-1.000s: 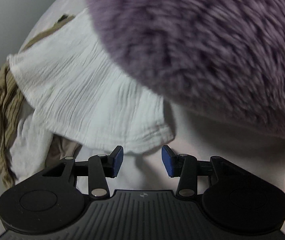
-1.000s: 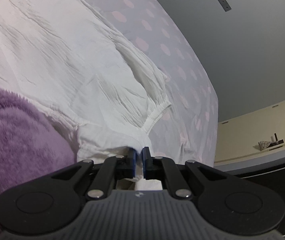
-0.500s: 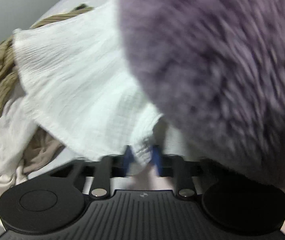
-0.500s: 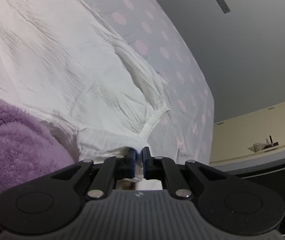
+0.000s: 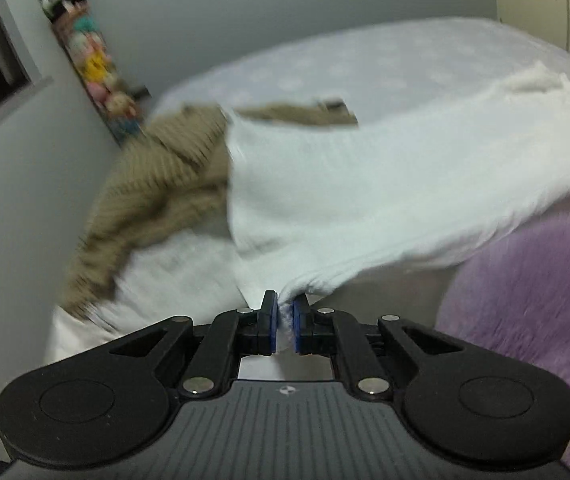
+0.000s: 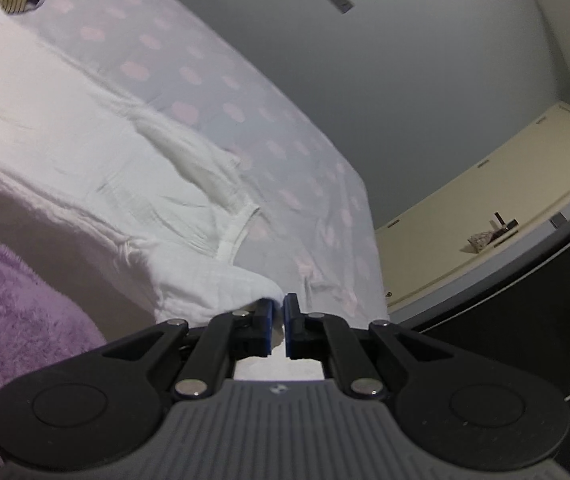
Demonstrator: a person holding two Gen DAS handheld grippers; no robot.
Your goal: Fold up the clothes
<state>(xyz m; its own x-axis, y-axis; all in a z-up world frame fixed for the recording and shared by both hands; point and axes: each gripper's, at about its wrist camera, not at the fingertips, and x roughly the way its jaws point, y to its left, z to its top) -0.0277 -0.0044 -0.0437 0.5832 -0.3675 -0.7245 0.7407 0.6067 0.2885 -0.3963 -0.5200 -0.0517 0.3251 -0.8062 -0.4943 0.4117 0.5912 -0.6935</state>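
Both tools are pinching the near hem of the white garment (image 5: 365, 184): left tool (image 5: 284, 322) has just clamped down on its corner, right tool (image 6: 278, 320) is closed on the other. It's spread over the dotted bed (image 6: 213, 80). I'd lift both corners evenly, keeping the hem taut, and clear the tan top (image 5: 157, 184) at far left.

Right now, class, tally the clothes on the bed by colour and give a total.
White: 2, the gauze garment held by both tools, and a white piece under the ribbed one.
Olive-brown ribbed: 1.
Total: 3.
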